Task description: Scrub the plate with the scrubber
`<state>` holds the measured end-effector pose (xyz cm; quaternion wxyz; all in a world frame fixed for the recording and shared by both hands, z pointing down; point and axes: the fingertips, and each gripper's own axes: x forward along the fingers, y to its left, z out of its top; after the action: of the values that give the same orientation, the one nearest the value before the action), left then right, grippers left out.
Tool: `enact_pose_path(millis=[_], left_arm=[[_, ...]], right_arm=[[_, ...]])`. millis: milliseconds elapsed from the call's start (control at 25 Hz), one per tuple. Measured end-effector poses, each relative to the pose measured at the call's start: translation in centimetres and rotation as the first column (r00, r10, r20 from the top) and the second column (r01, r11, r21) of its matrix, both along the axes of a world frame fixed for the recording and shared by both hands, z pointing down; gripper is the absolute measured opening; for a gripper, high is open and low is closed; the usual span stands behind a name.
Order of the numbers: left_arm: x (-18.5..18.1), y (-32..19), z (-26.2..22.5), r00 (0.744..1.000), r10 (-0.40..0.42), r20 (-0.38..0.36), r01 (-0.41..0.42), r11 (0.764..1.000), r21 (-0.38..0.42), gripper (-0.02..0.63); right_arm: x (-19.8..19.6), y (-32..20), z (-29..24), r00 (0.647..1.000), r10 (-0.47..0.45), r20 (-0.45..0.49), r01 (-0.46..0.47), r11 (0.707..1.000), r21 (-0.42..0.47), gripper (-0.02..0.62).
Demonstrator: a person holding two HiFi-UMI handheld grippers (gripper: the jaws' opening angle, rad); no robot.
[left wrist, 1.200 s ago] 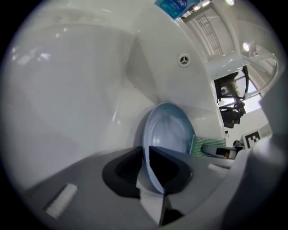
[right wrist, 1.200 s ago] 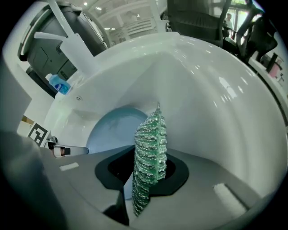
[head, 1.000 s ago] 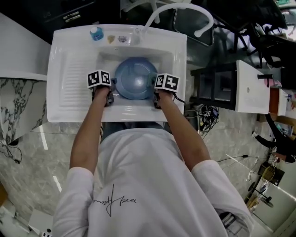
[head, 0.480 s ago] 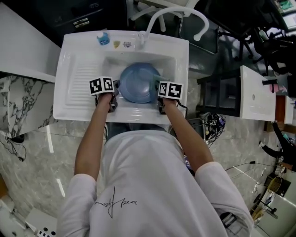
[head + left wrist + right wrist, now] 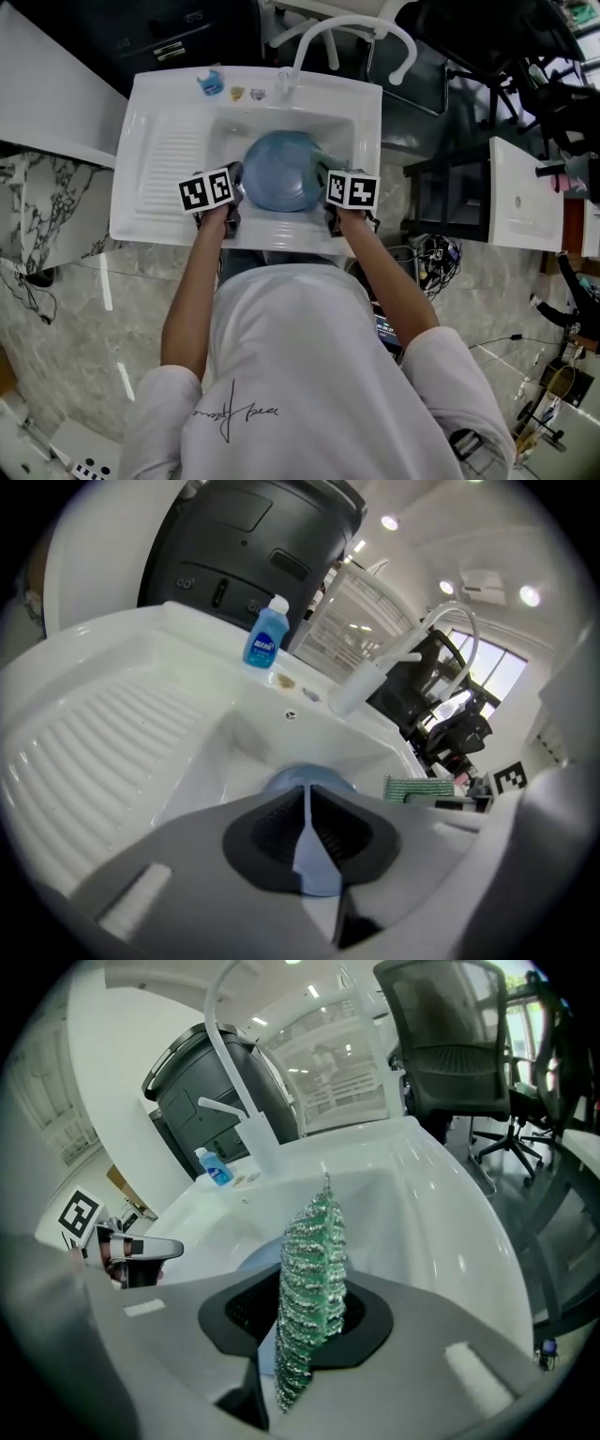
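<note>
**Plate and Scrubber Meet Over a White Sink**

Compared with a second ago, both claws and their marker cubes sit a little nearer the sink's front edge, and the blue plate (image 5: 281, 171) has come with them; it remains over the middle of the basin, and the grips look unchanged. The left claw (image 5: 307, 829) is clamped on the plate's left rim, the thin blue edge pinched between its ribbed black pads. The right claw (image 5: 305, 1330) is closed on the scrubber (image 5: 309, 1279), a flat green pad of glittering, knobbly mesh that stands on edge between the pads, at the plate's right rim in the head view; whether the two touch cannot be made out.

The plate is round, smooth and glossy, a shallow dish in pale blue. The sink (image 5: 366, 141) is glossy white, with a ridged draining board (image 5: 159, 169) on its left half and a rectangular basin to the right. A white curved faucet (image 5: 347, 28) rises from the back edge, and a small blue bottle (image 5: 266, 635) with a white cap stands near the back left corner.

The person wears a white T-shirt (image 5: 300, 375), bare forearms reaching over the front edge. The floor (image 5: 94, 309) is pale, marble-veined stone. A large dark bin (image 5: 253, 546) stands behind the sink, and a mesh-backed office chair (image 5: 450, 1044) stands beyond its right side.
</note>
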<state>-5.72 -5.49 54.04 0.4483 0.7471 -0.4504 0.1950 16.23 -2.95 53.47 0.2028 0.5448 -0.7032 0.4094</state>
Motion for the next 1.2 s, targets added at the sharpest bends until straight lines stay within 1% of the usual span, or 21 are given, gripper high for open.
enact_pose_path(millis=[160, 320, 480, 680, 760, 880, 1080, 1200], left_arm=[[0.3, 0.2, -2.4, 1.0, -0.005, 0.003, 0.004, 0.997, 0.072, 0.074], [0.8, 0.8, -5.0, 1.0, 0.007, -0.008, -0.005, 0.991, 0.134, 0.074], [1.2, 1.7, -7.5, 1.0, 0.015, -0.015, -0.012, 0.981, 0.195, 0.074], [1.9, 2.9, -9.8, 0.998, -0.009, -0.058, 0.022, 0.971, 0.24, 0.074], [2.3, 3.4, -11.2, 0.998, 0.011, -0.057, 0.005, 0.96, 0.281, 0.074], [2.4, 3.9, -13.6, 0.999, 0.031, -0.035, -0.017, 0.934, 0.357, 0.074], [2.3, 5.0, -16.7, 0.999, 0.021, -0.027, -0.007, 0.897, 0.442, 0.074], [2.4, 5.7, -17.6, 1.0, 0.018, 0.004, -0.017, 0.875, 0.484, 0.066]], right_arm=[[0.1, -0.1, -2.1, 0.999, -0.032, 0.002, 0.032, 0.998, 0.061, 0.075], [-0.2, -0.2, -4.7, 0.997, -0.072, -0.024, 0.074, 0.989, 0.13, 0.075], [-0.9, -0.1, -7.1, 0.992, -0.118, -0.047, 0.125, 0.972, 0.198, 0.075], [-1.2, 0.4, -10.1, 0.987, -0.133, -0.087, 0.153, 0.944, 0.291, 0.074], [-1.4, 0.8, -11.2, 0.987, -0.138, -0.088, 0.159, 0.933, 0.321, 0.074], [-1.4, 1.4, -13.1, 0.987, -0.138, -0.083, 0.159, 0.917, 0.367, 0.074], [-1.8, 2.4, -16.0, 0.988, -0.142, -0.058, 0.153, 0.892, 0.424, 0.074], [-2.3, 2.7, -17.8, 0.984, -0.159, -0.076, 0.176, 0.864, 0.471, 0.074]])
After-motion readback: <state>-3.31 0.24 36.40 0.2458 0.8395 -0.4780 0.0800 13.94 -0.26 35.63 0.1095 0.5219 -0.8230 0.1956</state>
